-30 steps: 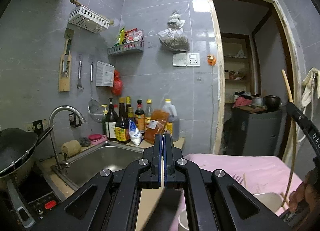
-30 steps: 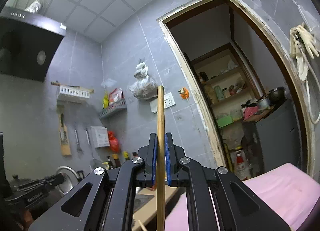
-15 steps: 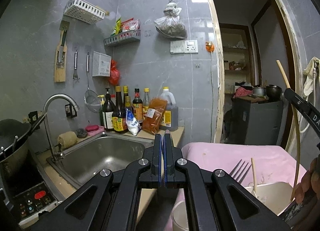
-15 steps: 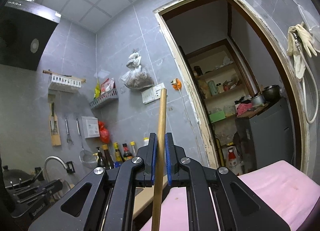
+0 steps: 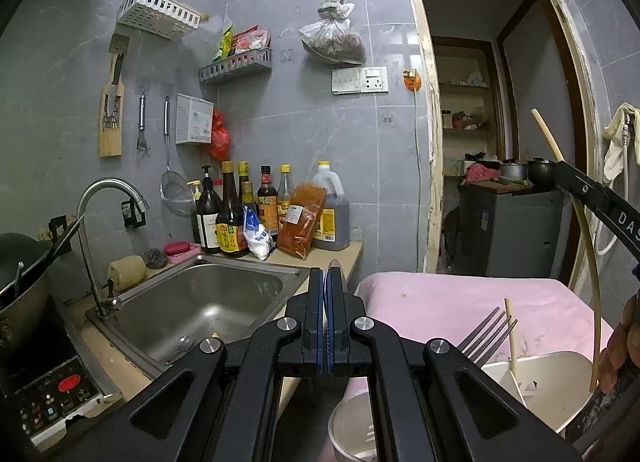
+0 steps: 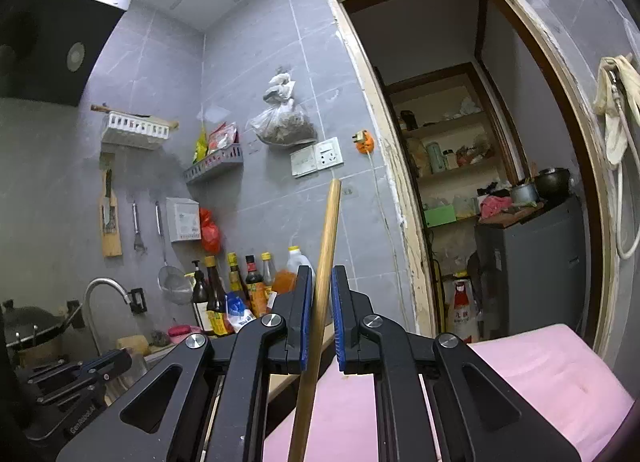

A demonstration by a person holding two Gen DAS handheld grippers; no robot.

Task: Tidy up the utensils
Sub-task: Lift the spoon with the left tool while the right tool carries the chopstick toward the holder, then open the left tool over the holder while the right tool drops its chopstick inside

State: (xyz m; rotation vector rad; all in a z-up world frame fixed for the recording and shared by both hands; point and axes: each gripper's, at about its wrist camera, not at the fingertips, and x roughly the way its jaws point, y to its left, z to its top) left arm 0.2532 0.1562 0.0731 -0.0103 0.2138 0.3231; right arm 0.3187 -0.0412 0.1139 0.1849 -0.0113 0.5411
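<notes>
Chopstick (image 6: 325, 274), a long bamboo one, stands nearly upright between the blue pads of the right gripper (image 6: 321, 322), its top end leaning slightly to the right and rising well above the fingertips, its lower end running out of the bottom of the right wrist view. From the left wrist view the same chopstick (image 5: 585, 221) shows at the far right as a long pale curve, top end tipped left, hanging over a white bowl (image 5: 560, 390). The right gripper's jaws are nearly together and clamped on it; a narrow gap shows on the right side of the stick.

Two containers sit on the pink cloth (image 5: 440, 302) in front of the left gripper. The white bowl holds a fork (image 5: 484, 336), tines up and pointing away, and a second, shorter chopstick (image 5: 512, 346) leaning upright against it. A white cup (image 5: 352, 430) stands just left of the bowl, partly hidden by the left gripper's finger; what is inside cannot be told.

The left gripper (image 5: 325, 302) has its pads pressed together with nothing between them, pointing over the counter edge between the steel sink (image 5: 192, 302) and the cloth. A person's fingers (image 5: 624, 342) show at the right edge, on the right gripper's handle.
</notes>
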